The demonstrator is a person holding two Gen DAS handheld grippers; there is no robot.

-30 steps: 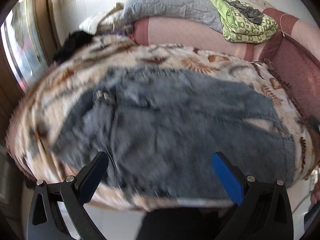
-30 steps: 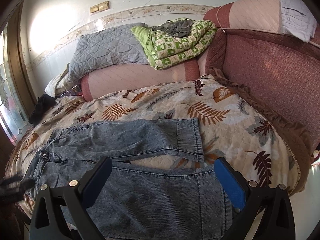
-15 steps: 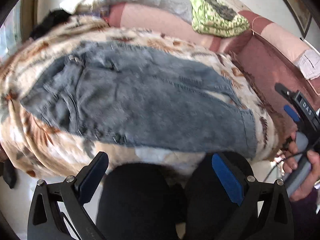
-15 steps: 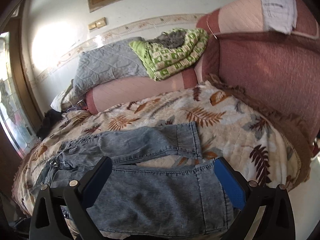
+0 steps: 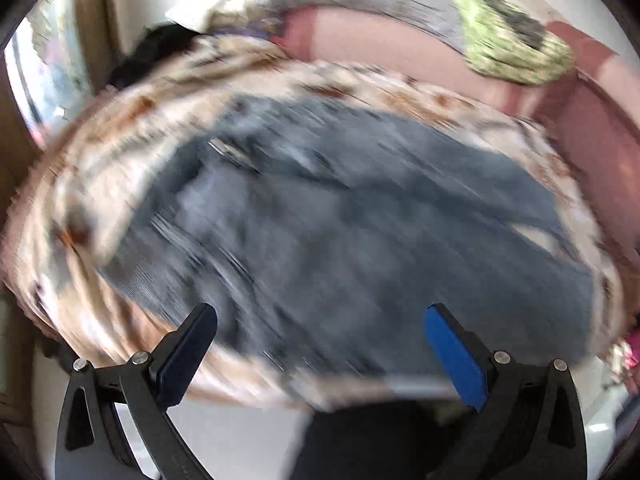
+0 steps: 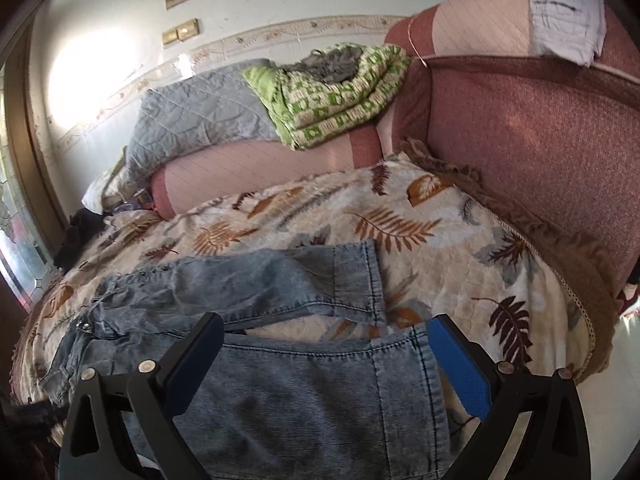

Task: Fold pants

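Faded blue denim pants [image 6: 280,364] lie spread flat on a leaf-patterned bedspread [image 6: 460,236], waist at the left and both leg hems at the right, with a gap between the two legs. My right gripper [image 6: 326,340] hovers open over the near leg, close to its hem, holding nothing. In the left wrist view the picture is motion-blurred; the pants [image 5: 360,220] fill the middle, and my left gripper [image 5: 320,328] stands open above their near edge, with nothing between its fingers.
A red padded headboard [image 6: 540,136] rises at the right. A grey quilt [image 6: 200,120] and a green patterned blanket [image 6: 336,92] lie piled on a pink bolster along the far side. Black cloth [image 6: 76,236] sits at the far left corner, by a window. Dark trousers of a person [image 5: 380,440] show below the bed's edge.
The left wrist view has swung back over the bed and is blurred with motion; the person's legs and the other hand have mostly left it. The right gripper has come slightly closer to the near leg.
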